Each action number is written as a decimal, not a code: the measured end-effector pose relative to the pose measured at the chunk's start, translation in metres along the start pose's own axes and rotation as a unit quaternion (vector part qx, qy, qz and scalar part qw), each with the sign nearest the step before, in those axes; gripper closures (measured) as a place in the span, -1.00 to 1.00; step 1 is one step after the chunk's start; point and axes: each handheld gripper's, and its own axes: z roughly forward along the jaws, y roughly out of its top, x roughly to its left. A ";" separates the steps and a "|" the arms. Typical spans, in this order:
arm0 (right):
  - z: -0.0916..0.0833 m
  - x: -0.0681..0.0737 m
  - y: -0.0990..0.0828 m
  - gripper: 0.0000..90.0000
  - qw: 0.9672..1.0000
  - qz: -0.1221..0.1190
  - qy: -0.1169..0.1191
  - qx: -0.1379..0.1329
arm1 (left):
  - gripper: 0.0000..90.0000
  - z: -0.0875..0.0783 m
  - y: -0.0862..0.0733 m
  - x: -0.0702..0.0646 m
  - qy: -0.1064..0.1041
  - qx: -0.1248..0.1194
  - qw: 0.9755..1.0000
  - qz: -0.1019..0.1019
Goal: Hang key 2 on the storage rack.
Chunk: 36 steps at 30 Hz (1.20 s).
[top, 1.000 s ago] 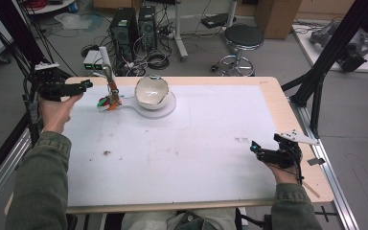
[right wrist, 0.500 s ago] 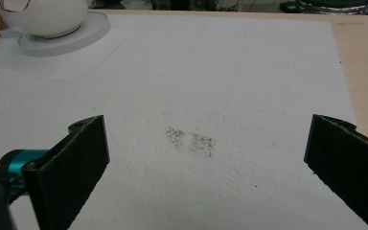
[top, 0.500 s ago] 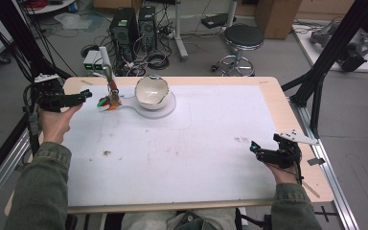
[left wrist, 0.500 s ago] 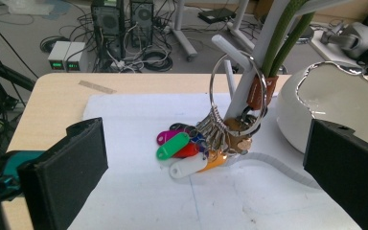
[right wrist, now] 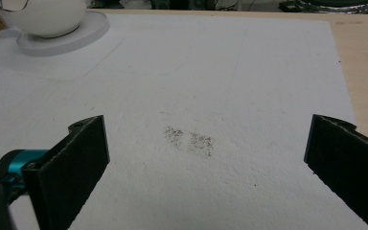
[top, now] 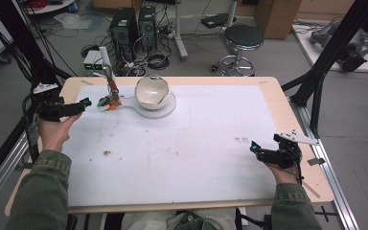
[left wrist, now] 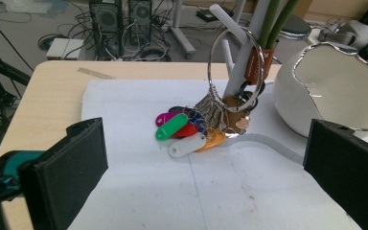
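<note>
Your left hand-held gripper, jaws wide, faces the key ring with its coloured tags; next, advance and close on it. Your right hand-held gripper waits wide.

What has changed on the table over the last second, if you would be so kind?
The left gripper has drawn back slightly from the bunch of keys, towards the table's left edge, jaws open and empty. Nothing was gripped or released. The keys, the white bowl on its stand and the open right gripper stayed put.
</note>
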 end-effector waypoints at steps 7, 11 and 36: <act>0.000 0.000 0.000 -0.99 1.000 0.000 -0.001 0.000 | -0.96 -0.008 -0.012 0.004 -0.003 -0.008 1.000 -0.011; 0.001 0.000 -0.001 -0.99 1.000 -0.002 0.000 0.002 | -0.96 -0.014 -0.017 0.007 -0.008 -0.021 1.000 -0.016; 0.000 -0.001 -0.001 -0.99 1.000 -0.002 -0.001 0.000 | -0.96 -0.032 -0.050 -0.005 -0.014 -0.029 0.999 0.007</act>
